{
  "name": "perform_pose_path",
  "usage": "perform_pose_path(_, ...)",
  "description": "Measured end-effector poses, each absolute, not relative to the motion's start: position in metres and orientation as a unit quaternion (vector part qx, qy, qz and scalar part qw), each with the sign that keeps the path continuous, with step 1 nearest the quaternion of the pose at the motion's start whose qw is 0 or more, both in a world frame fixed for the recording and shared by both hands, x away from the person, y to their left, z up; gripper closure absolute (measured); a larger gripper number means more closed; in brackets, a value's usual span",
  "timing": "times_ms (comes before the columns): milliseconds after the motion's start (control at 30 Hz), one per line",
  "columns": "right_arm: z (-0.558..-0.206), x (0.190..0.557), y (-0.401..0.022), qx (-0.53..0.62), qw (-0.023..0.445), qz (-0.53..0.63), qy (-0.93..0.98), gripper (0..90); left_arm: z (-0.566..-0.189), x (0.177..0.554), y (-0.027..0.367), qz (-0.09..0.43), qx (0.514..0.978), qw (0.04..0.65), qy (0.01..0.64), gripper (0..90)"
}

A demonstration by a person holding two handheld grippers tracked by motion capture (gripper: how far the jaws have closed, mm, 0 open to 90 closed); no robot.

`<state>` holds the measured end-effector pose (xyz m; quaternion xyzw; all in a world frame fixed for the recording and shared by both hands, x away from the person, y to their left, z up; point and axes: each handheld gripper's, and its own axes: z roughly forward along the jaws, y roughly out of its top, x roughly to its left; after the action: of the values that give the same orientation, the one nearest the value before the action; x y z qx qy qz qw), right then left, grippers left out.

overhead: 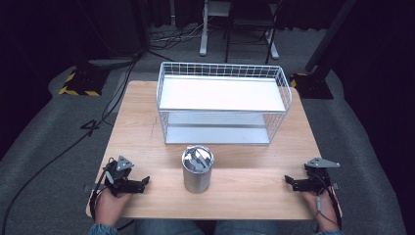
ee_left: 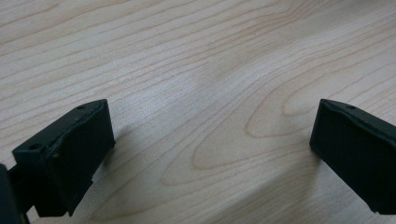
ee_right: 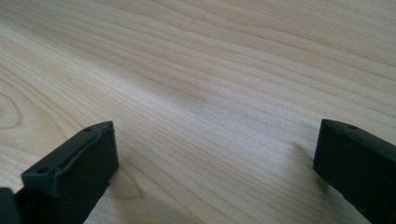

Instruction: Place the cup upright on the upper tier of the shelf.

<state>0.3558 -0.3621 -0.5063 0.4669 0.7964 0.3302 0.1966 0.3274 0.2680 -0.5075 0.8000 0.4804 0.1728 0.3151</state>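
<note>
Steel canister [overhead: 197,170] between 2 hand-held grippers

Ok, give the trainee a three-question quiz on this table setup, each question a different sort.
1. True or false: the metal canister stands inside the wire rack.
2. Multiple choice: what lies between the left tongs? A) a lid B) bare wooden table C) a cable
3. Fill in: the right tongs are ____ (open/shut).

Key: 1 false, it stands upright on the table in front of the rack; 2 B; 3 open.
</note>
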Motion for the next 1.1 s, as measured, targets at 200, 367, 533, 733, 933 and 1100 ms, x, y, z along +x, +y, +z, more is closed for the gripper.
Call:
perform_pose_path(200,-0.506,0.357,-0.361,0.469,0.197,0.33,0.795,0.0,-0.507,0.326,0.268,0.172,0.798,0.315,0.484,0.0)
perform_pose_path(367,-0.506,0.357,-0.361,0.47,0.198,0.33,0.794,0.0,-0.497,0.321,0.271,0.17,0.792,0.337,0.48,0.0)
perform_pose_path(533,-0.506,0.357,-0.361,0.471,0.199,0.329,0.794,0.0,-0.483,0.314,0.272,0.174,0.782,0.36,0.478,0.0)
perform_pose_path(733,-0.506,0.357,-0.361,0.471,0.199,0.329,0.794,0.0,-0.469,0.308,0.271,0.169,0.774,0.39,0.469,0.0)
perform_pose_path(933,-0.506,0.357,-0.361,0.471,0.199,0.329,0.794,0.0,-0.454,0.302,0.266,0.173,0.766,0.421,0.455,0.0)
perform_pose_path(1100,-0.506,0.357,-0.361,0.471,0.199,0.329,0.794,0.0,-0.442,0.297,0.258,0.175,0.762,0.441,0.442,0.0)
